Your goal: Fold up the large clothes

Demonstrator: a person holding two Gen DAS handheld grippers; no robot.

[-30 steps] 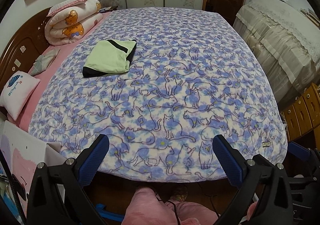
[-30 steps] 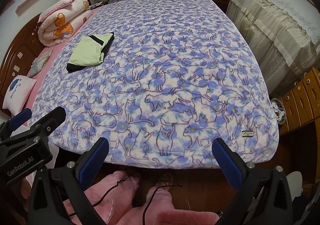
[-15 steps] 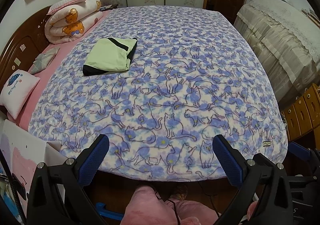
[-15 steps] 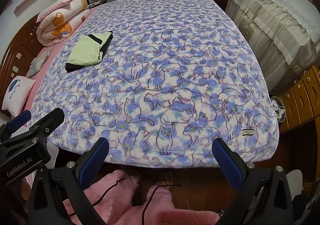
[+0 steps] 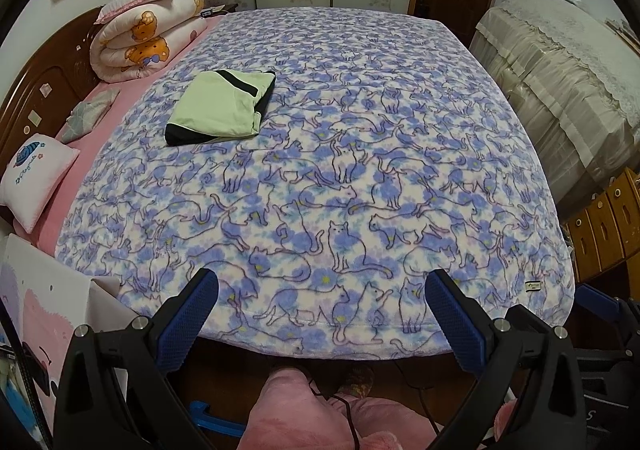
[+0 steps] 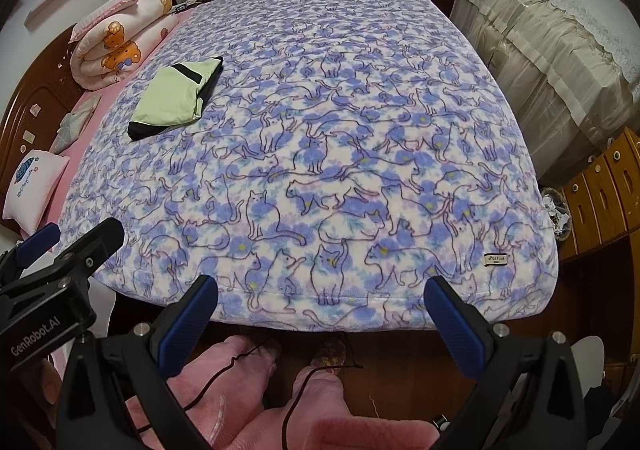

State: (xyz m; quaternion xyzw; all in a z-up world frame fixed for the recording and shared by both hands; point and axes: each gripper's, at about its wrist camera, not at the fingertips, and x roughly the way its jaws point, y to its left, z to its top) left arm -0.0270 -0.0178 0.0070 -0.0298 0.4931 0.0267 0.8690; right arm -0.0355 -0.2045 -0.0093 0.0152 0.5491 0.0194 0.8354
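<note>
A wide bed (image 5: 100, 94) fills both views, covered nearly edge to edge by a purple-and-white blanket (image 5: 360, 154) printed with outlined cats. Along its right side stands furniture draped in a cream cover (image 5: 560, 90). At the headboard end, on the pink sheet, lies a rolled quilt (image 5: 140, 34) with bear prints, and nearer the foot a small pink pillow (image 5: 34, 178). The folded garment (image 5: 220, 108), pale green with black trim, rests flat on the blanket's far left part, well apart from both tools. The left tongs (image 5: 322, 314) hang over the near edge of the bed, blue pads spread wide and holding nothing. The right tongs (image 6: 320, 314) are likewise spread wide and empty above the same edge.
</note>
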